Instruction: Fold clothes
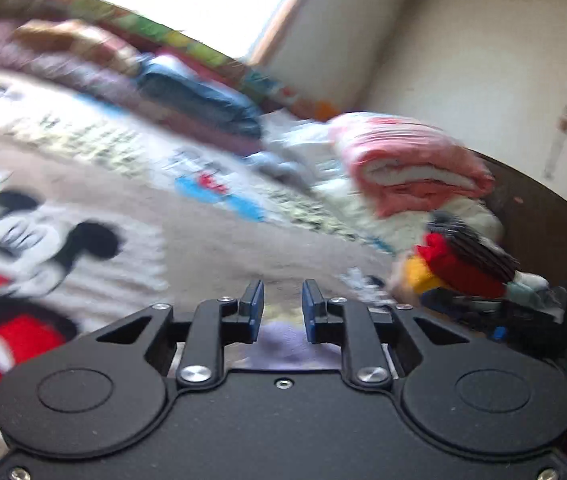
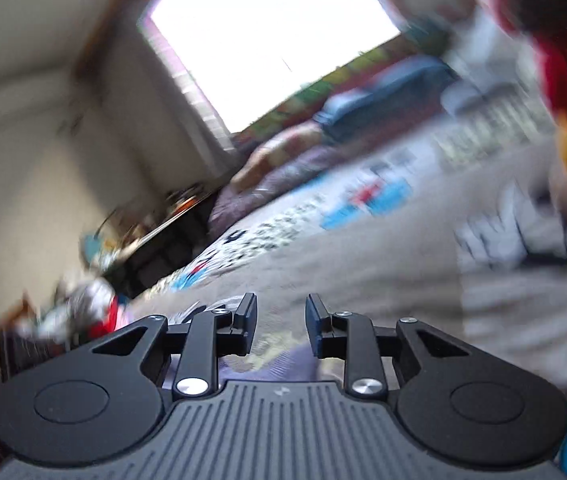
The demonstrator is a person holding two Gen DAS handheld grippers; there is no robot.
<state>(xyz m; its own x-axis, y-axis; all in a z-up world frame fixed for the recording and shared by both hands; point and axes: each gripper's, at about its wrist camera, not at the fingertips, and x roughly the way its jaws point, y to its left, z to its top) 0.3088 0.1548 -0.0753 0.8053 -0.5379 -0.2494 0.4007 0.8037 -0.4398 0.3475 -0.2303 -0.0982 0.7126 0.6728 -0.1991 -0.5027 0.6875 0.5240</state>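
Both views are blurred by motion. My left gripper (image 1: 282,304) hovers low over a beige blanket (image 1: 211,240) with a cartoon mouse print, and its blue pads stand apart with nothing pressed between them. Just under its jaws a lavender cloth (image 1: 283,344) shows. My right gripper (image 2: 281,316) is open in the same way above the same blanket (image 2: 363,280). A lavender cloth with yellow marks (image 2: 279,356) lies beneath its fingers. I cannot tell whether either cloth touches the pads.
A pink and white folded blanket (image 1: 411,160) and a heap of red, yellow and dark striped clothes (image 1: 463,256) sit at the right of the bed. Blue and purple bedding (image 1: 203,96) lies along the far side under a bright window (image 2: 267,40). A cluttered dark table (image 2: 163,236) stands left.
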